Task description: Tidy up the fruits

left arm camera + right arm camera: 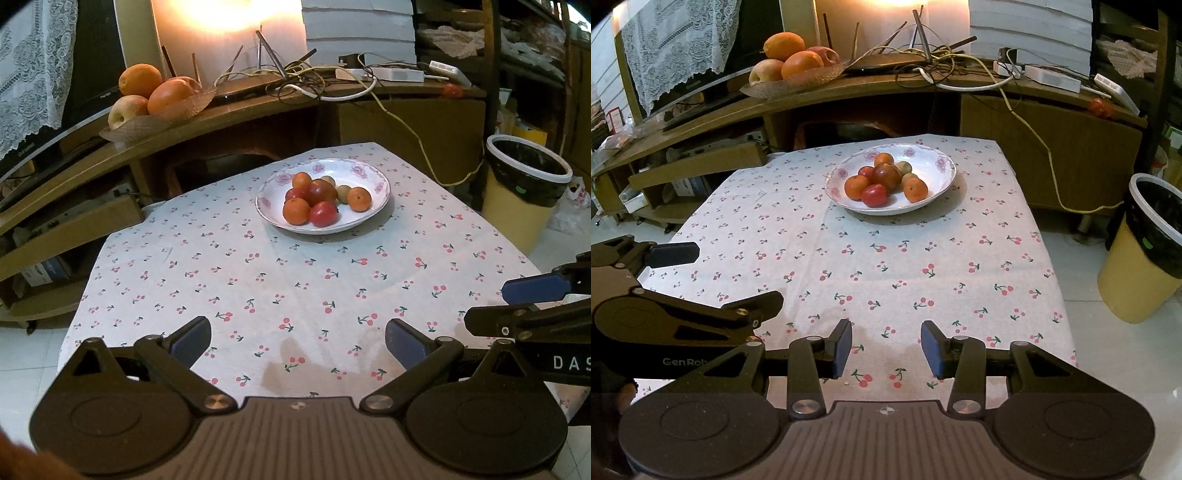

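Observation:
A white floral plate [373,173] [940,162] stands at the far side of the cherry-print table [258,280] [886,266]. It holds several small fruits: oranges, red ones [324,214] [874,195] and greenish ones. My left gripper [297,343] is open and empty, low over the near edge of the table. My right gripper [886,349] is open and empty, beside it on the right. Each gripper shows at the edge of the other's view. Both are well short of the plate.
A glass dish [155,122] [798,79] with large oranges and apples sits on the wooden shelf behind the table. Cables and a power strip [395,74] lie on that shelf. A yellow bin [517,206] [1137,273] stands right of the table.

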A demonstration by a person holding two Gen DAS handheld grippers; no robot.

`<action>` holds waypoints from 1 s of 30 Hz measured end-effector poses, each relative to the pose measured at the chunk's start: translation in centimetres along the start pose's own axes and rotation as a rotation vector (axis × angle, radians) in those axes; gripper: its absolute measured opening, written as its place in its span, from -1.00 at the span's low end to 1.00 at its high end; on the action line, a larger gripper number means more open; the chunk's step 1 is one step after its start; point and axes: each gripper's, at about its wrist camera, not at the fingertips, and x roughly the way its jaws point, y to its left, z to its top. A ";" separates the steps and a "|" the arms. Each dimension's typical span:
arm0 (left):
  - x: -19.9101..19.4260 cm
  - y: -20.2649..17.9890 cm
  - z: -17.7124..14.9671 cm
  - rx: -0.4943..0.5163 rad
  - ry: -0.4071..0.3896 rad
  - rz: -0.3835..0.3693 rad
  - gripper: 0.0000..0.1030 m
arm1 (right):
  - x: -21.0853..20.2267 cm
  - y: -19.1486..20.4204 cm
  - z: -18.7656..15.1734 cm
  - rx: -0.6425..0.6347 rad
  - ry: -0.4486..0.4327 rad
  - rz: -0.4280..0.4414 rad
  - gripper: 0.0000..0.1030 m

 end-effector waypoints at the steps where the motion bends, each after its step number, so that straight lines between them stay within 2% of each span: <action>1: 0.0 0.0 0.0 0.000 -0.002 0.003 1.00 | 0.0 0.0 0.0 -0.001 0.000 0.000 -0.19; 13: -0.7 0.2 0.0 0.007 -0.024 0.033 1.00 | 0.0 0.3 0.1 -0.005 -0.004 0.007 -0.18; 18: -0.4 0.2 0.2 -0.011 0.015 0.030 1.00 | -0.2 0.4 0.2 -0.005 -0.011 0.014 -0.16; 30: -0.3 -0.1 0.1 0.016 -0.006 0.067 1.00 | 0.2 0.5 0.1 -0.005 0.000 0.013 -0.15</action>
